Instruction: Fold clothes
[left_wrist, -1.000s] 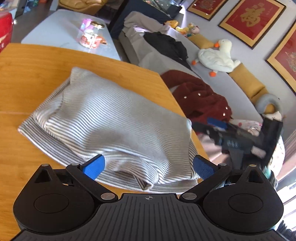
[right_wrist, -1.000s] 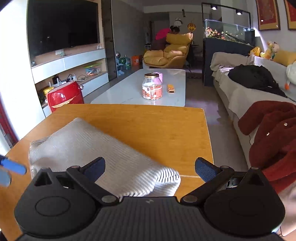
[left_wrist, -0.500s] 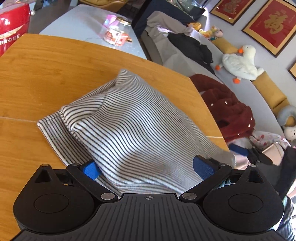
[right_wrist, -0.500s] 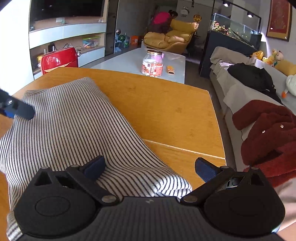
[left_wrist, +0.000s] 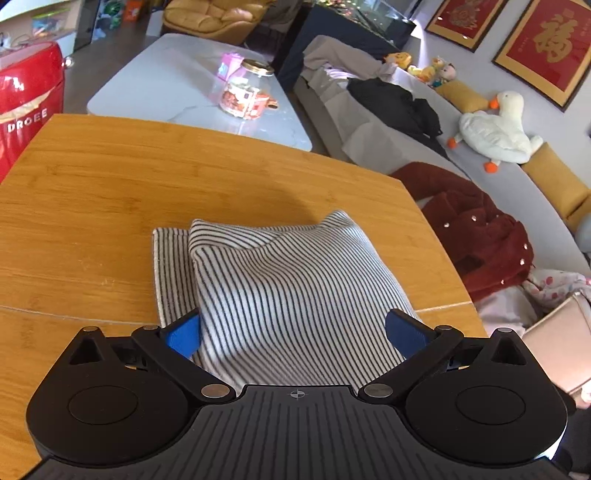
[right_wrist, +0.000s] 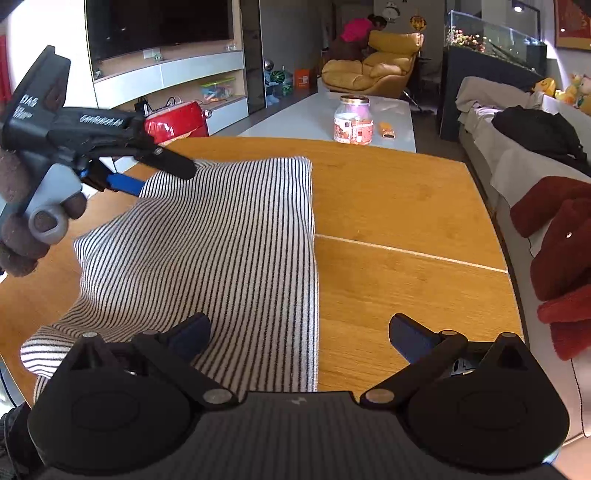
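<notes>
Since a second ago: both cameras have swung over the striped garment (left_wrist: 288, 295), which now fills the near field of each view; a second ago it lay farther off and flatter.
Garment: lies in folded layers on the wooden table (left_wrist: 110, 192), a lower layer showing along its left edge in the left wrist view.
Left gripper (left_wrist: 293, 328): jaws wide apart, cloth bulging between the blue pads; gripping nothing that I can see.
Right gripper (right_wrist: 299, 332): jaws likewise spread, its left finger over the stripes, its right finger over bare wood.
Stage: the folded layers fit either a fold being finished or a tidy-up after the last one.
Doing it well: press and smooth along the stripes, keep edges aligned, and avoid dragging the top layer off the lower one.
Only in right wrist view: the left gripper seen from outside, held by a gloved hand (right_wrist: 22, 229), poised over the far corner, and the garment's straight right edge.
Only in left wrist view: the humped far corners and the protruding underlayer.
</notes>
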